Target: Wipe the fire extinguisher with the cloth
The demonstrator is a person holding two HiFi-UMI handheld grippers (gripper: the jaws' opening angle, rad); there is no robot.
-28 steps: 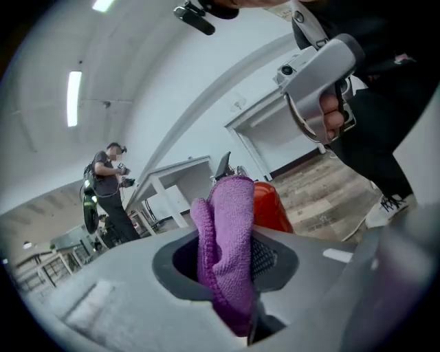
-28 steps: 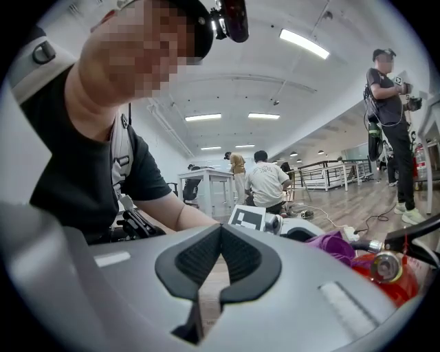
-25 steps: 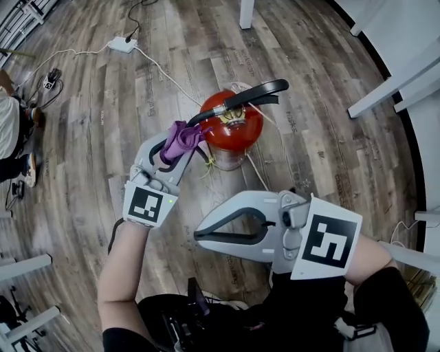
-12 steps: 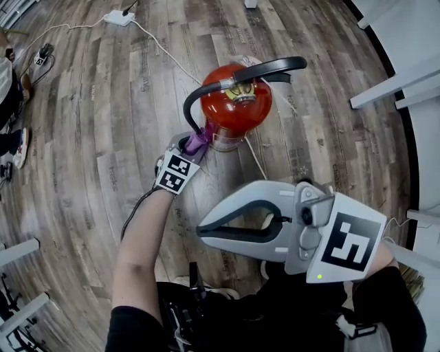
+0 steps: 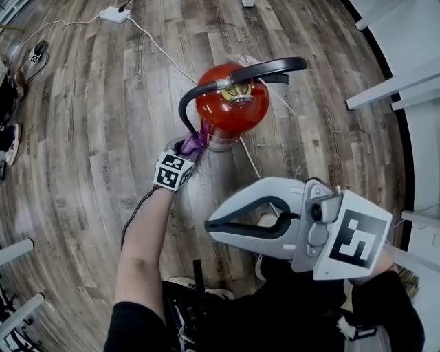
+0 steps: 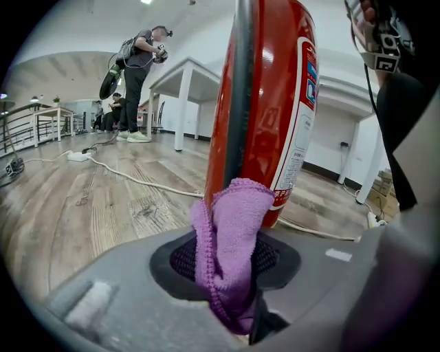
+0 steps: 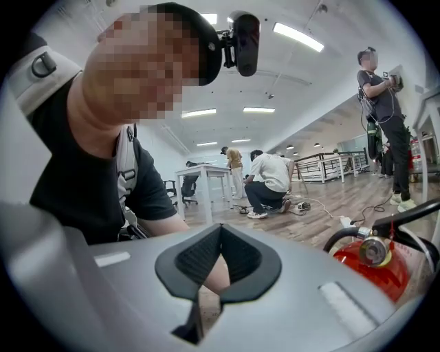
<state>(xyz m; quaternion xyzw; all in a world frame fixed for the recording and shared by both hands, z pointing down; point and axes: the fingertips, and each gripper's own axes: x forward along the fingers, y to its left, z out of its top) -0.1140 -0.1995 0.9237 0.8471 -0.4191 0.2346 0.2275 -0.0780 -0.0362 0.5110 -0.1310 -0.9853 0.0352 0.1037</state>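
A large open-plan workroom, like a lab: wood-plank floor [image 5: 103,137], white tables [image 6: 183,103], ceiling strip lights [image 7: 298,37], a power strip [image 5: 114,14] trailing cables, other people [image 7: 271,175] working far off.

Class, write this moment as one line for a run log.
left tongs: holding purple cloth, jaws just opening slightly | cloth: at fire extinguisher lower side | right tongs: shut, empty, clear of extinguisher

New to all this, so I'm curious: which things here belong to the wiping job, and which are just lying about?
Part of the job:
- red fire extinguisher
- purple cloth

Just lying about:
- white power strip
- white cable across the floor
- white table in the background
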